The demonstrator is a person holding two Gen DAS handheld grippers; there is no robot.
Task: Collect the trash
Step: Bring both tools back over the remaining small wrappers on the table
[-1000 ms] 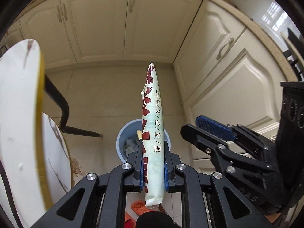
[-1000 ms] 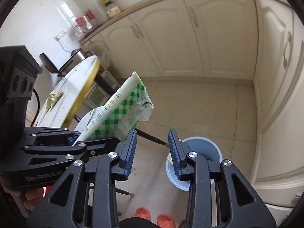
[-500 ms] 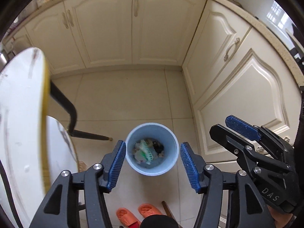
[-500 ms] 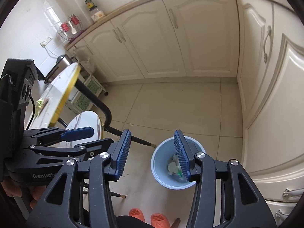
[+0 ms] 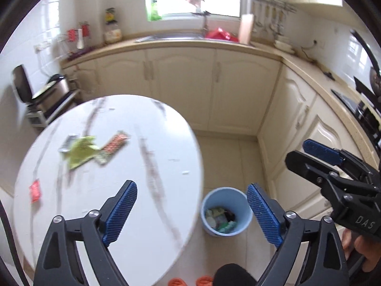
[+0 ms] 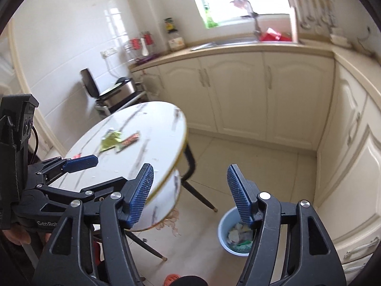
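Both my left gripper [image 5: 191, 211] and right gripper [image 6: 190, 191] have jaws wide, empty. Remaining wrappers [image 5: 92, 149] lie on the bench [image 5: 147, 190] at ten o'clock; bin [image 5: 226, 211] sits at six. I'd descend flat, pinching one wrapper's edge.

wrappers [image 5: 95, 149] on table [image 5: 147, 166] | bin [image 5: 226, 211] on floor right of table

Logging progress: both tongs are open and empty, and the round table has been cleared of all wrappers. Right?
Not quite. Both tongs, left and right, are open and empty, but the round table still holds a green wrapper, a red-patterned one and a small red packet, per the left wrist view.
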